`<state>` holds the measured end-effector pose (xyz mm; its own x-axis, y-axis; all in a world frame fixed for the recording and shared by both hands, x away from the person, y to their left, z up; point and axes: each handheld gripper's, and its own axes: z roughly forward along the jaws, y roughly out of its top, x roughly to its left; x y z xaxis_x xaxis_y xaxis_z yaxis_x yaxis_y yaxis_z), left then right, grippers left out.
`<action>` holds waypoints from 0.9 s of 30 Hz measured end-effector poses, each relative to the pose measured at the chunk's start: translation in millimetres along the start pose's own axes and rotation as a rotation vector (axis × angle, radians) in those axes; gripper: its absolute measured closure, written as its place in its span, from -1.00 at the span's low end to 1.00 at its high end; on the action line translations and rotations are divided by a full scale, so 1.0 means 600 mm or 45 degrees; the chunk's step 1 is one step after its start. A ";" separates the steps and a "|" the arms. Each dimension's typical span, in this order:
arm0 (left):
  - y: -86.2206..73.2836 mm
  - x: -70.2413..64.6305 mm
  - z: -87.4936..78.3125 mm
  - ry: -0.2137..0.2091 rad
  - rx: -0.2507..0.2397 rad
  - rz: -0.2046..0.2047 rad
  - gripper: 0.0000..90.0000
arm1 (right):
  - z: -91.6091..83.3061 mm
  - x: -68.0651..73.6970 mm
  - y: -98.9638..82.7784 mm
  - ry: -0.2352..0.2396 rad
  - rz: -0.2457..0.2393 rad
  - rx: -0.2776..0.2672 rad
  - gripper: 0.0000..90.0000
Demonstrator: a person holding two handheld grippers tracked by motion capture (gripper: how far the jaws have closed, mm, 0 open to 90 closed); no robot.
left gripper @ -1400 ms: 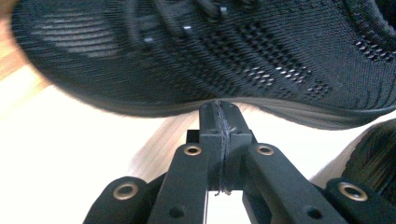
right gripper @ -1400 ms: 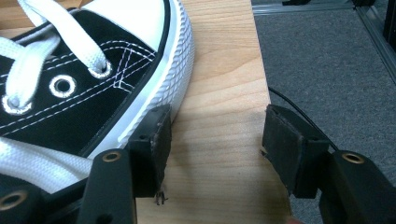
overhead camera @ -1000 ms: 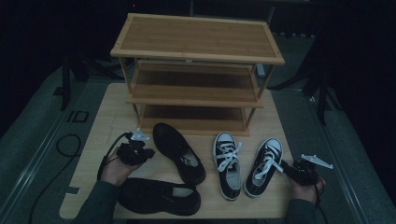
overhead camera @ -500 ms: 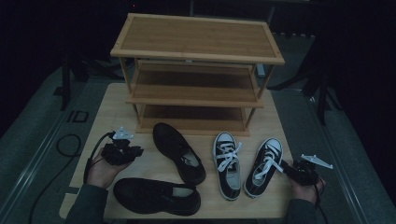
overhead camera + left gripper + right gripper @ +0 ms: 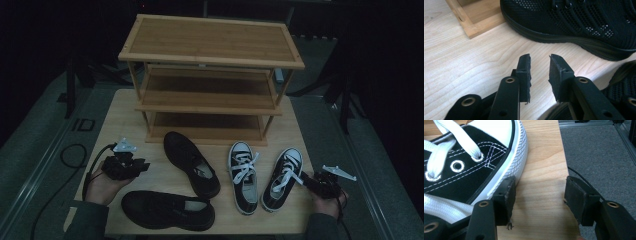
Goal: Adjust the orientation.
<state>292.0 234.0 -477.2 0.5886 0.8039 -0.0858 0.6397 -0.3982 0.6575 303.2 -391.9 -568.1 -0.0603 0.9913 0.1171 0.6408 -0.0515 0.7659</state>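
A pale wooden desk (image 5: 120, 107) carries a three-tier wooden shoe rack (image 5: 210, 75) at its far side. Nearer lie two black shoes (image 5: 192, 164) on the left and two black-and-white sneakers (image 5: 243, 175) on the right.

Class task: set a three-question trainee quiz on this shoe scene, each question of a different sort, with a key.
1. How many shoes lie on the table in front of the wooden rack?
2. True or false: the left claw is clamped on the black mesh shoe.
3. Which is nearest the right claw? A. a black-and-white sneaker B. the rack's top shelf C. a black mesh shoe

Key
1. Four: two black mesh shoes and two black-and-white sneakers.
2. False: its jaws stand apart over bare table with nothing between them, and they have just been opening.
3. A: the sneaker's white rubber edge lies right beside one jaw.
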 end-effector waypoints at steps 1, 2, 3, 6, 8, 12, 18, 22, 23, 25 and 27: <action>-0.001 -0.001 -0.001 -0.001 0.002 0.000 0.55 | 0.000 0.000 0.000 0.000 0.000 0.000 -0.06; -0.003 -0.002 -0.002 -0.001 0.006 0.004 0.54 | 0.000 0.000 0.000 -0.001 -0.002 -0.001 -0.07; -0.005 -0.004 -0.003 -0.001 0.006 0.000 0.54 | 0.000 0.000 0.000 -0.001 -0.001 -0.001 -0.07; -0.010 -0.009 -0.008 -0.006 0.007 0.005 0.52 | 0.000 0.000 0.000 -0.001 0.000 0.000 -0.07; -0.012 -0.011 -0.011 -0.013 0.005 0.002 0.50 | 0.000 0.000 0.000 -0.001 -0.002 -0.001 -0.07; -0.018 -0.019 -0.018 -0.025 0.001 -0.001 0.48 | 0.000 0.000 0.000 -0.002 -0.001 -0.001 -0.07; -0.029 -0.036 -0.027 -0.055 0.007 0.002 0.45 | 0.000 0.000 0.000 -0.003 -0.001 -0.001 -0.07; -0.034 -0.046 -0.030 -0.067 0.015 0.006 0.44 | 0.000 0.000 0.000 -0.005 -0.001 -0.001 -0.08; -0.034 -0.047 -0.031 -0.069 0.017 0.005 0.44 | 0.000 0.000 0.000 -0.006 -0.001 -0.001 -0.08; -0.036 -0.052 -0.033 -0.078 0.014 0.001 0.43 | 0.000 0.000 0.000 -0.006 -0.002 0.000 -0.08; -0.036 -0.056 -0.034 -0.089 0.018 0.009 0.43 | 0.000 0.000 0.000 -0.007 -0.001 0.000 -0.09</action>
<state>248.3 224.8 -473.5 0.6256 0.7686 -0.1337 0.6422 -0.4101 0.6476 303.3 -392.0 -568.1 -0.0570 0.9920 0.1130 0.6408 -0.0504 0.7660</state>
